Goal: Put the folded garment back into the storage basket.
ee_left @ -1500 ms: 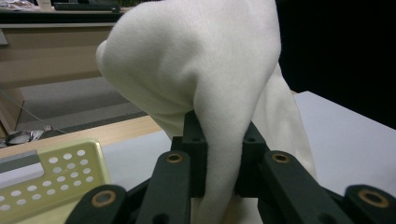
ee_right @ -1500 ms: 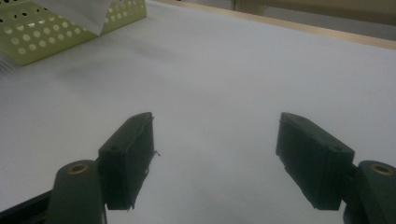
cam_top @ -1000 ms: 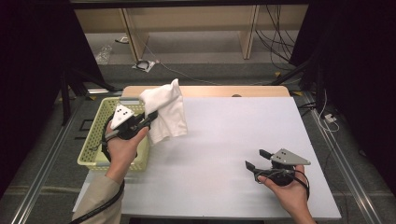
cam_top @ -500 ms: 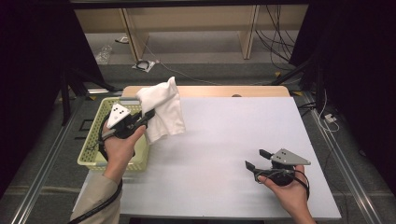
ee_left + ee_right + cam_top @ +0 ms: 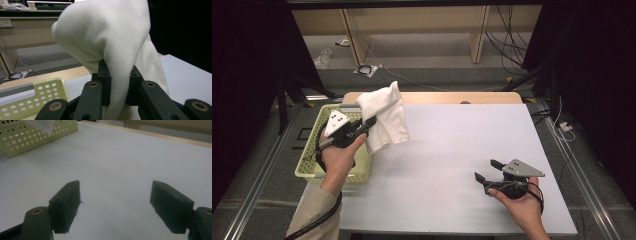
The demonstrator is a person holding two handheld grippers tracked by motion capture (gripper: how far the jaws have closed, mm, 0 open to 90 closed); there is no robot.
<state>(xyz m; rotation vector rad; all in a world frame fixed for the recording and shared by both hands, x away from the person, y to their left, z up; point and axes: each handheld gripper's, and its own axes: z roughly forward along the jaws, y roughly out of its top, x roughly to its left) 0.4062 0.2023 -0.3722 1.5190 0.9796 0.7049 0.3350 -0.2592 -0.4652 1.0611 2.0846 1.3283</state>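
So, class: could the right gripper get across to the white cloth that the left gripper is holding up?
Probably yes: the right gripper is open with bare table between it and the white cloth, which the left gripper holds clamped.

No text, label, brand, number or sign can be read in any of the views. A pale tag on the wooden furniture (image 5: 6, 23) in the left gripper view is too blurred to make out

You have the whole white table (image 5: 452, 150) bare between your hands. At its left edge the yellow basket (image 5: 312, 165) blocks the way, with the white cloth (image 5: 384, 117) hanging beside it.
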